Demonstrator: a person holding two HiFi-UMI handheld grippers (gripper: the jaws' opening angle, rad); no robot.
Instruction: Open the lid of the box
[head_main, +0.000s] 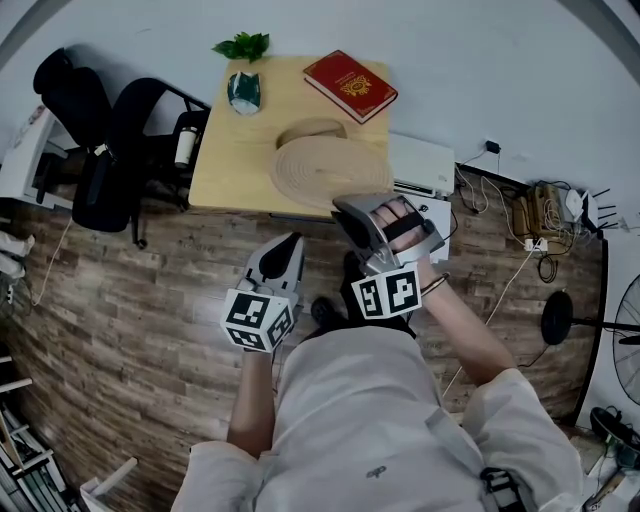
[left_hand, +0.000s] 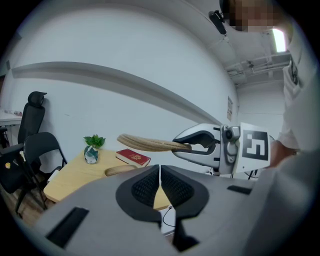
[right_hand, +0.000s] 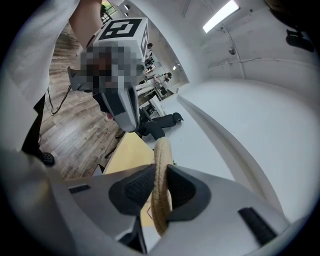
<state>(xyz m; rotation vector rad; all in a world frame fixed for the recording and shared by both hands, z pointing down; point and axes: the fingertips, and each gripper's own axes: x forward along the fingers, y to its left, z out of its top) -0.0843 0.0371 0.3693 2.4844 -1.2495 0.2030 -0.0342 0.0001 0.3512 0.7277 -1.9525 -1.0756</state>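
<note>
A wood-plank floor (head_main: 120, 300) fills the lower half of the head view. A light wooden tabletop (head_main: 225, 165) stands at 12 o'clock from the person in a white shirt (head_main: 370, 420). Two black office chairs (head_main: 100, 140) sit at 9 o'clock of the tabletop. A white appliance (head_main: 420, 165) sits just beside it at 3 o'clock.

The round woven lid (head_main: 325, 168) is off the box and up in the air over the near edge of the tabletop, lying almost level. The right gripper (right_hand: 161, 180) is clamped on the lid's rim, with the woven edge running up between its two dark pads. The low woven box (head_main: 310, 130) stays on the tabletop, apart from the lid. From the head view it peeks out at the lid's 12 o'clock side. In the left gripper view it sits below the lid.

A red book (head_main: 350, 86) lies near the far edge, at 1 o'clock from the box. A small potted plant (head_main: 243, 92) stands at 10 o'clock from the box, near the far left corner.

The left gripper (left_hand: 160, 176) hangs over the floor short of the tabletop, at 8 o'clock from the right one and apart from it. Its jaws are together with nothing between them, and they point toward the tabletop.
</note>
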